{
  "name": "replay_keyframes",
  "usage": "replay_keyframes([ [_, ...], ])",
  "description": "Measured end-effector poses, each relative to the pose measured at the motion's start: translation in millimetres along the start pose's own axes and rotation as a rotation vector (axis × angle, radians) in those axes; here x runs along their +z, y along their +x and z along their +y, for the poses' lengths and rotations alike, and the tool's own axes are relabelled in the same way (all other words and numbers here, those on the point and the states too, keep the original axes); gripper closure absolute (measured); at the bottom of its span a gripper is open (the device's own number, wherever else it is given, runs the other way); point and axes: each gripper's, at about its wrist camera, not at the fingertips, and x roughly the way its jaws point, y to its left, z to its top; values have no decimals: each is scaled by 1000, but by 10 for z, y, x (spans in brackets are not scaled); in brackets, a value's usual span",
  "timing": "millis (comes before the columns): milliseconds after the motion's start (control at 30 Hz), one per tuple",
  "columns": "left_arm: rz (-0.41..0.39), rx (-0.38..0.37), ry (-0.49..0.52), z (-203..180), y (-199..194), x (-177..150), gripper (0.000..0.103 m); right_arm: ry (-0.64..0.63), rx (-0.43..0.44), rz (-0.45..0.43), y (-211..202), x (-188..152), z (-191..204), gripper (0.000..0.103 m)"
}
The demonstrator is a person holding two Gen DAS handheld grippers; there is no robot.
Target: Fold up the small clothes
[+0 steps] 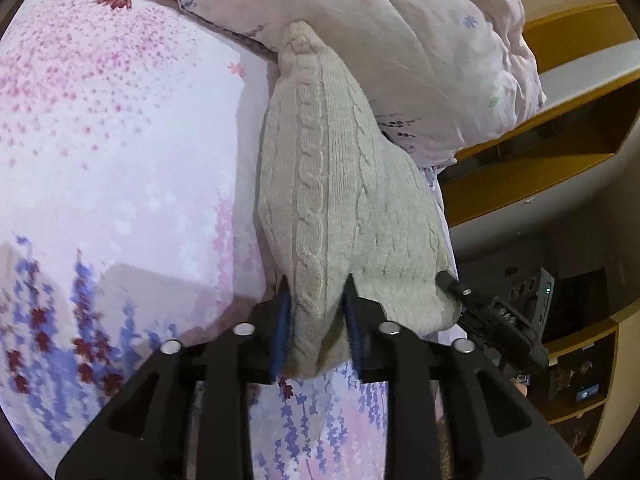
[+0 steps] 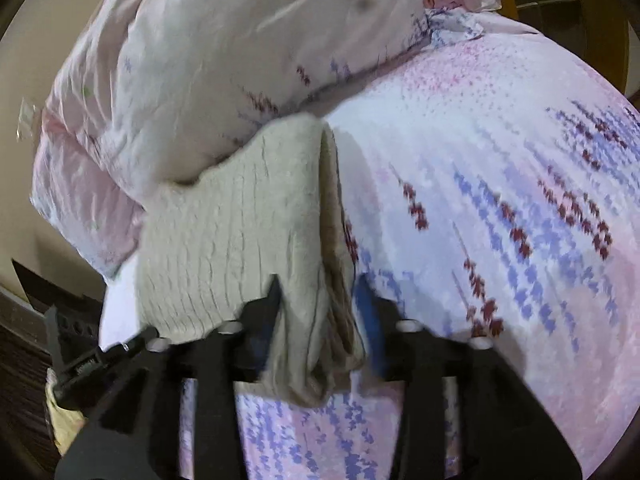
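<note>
Sweater point(image 1: 340, 200), soft, limp cable knit on the bedsheet point(image 1: 120, 160), best pinched at edges, where left gripper point(image 1: 316, 292) and right gripper point(image 2: 320, 292) both sit clamped on it

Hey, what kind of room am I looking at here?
Most likely a bedroom. A floral bedsheet covers a bed, a rumpled quilt is heaped on it, and wooden shelving stands alongside.

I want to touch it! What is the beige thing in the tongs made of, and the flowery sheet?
The beige garment looks like soft knitted yarn, maybe wool: raised cable braids show. The flowery sheet looks like smooth, matte printed woven cloth, perhaps cotton.
</note>
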Motion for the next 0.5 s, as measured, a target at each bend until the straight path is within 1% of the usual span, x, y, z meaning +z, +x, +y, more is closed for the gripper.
replay_keyframes([
  [33, -3, 2, 0, -9, -20, 32, 66, 20, 23, -15, -16, 55, -33, 48],
  [67, -17, 9, 5, -31, -57, 92, 49, 42, 58, -26, -11, 140, -62, 47],
  [133, -51, 37, 25, -86, -101, 220, 35, 74, 83, -25, 66, 262, -82, 47],
  [200, -61, 56, 36, -127, -86, 344, 33, 105, 106, -5, 198, 400, -90, 47],
  [267, -44, 70, 38, -158, 4, 493, 27, 119, 110, 15, 346, 521, -51, 47],
  [367, -22, 112, 40, -163, 166, 654, 26, 100, 75, 32, 502, 616, 27, 48],
  [433, -16, 127, 41, -135, 251, 725, 26, 91, 65, 46, 601, 671, 65, 55],
  [467, -6, 125, 40, -122, 318, 781, 26, 87, 62, 49, 627, 682, 78, 57],
  [500, -2, 121, 37, -113, 354, 813, 26, 77, 55, 47, 662, 703, 91, 65],
])
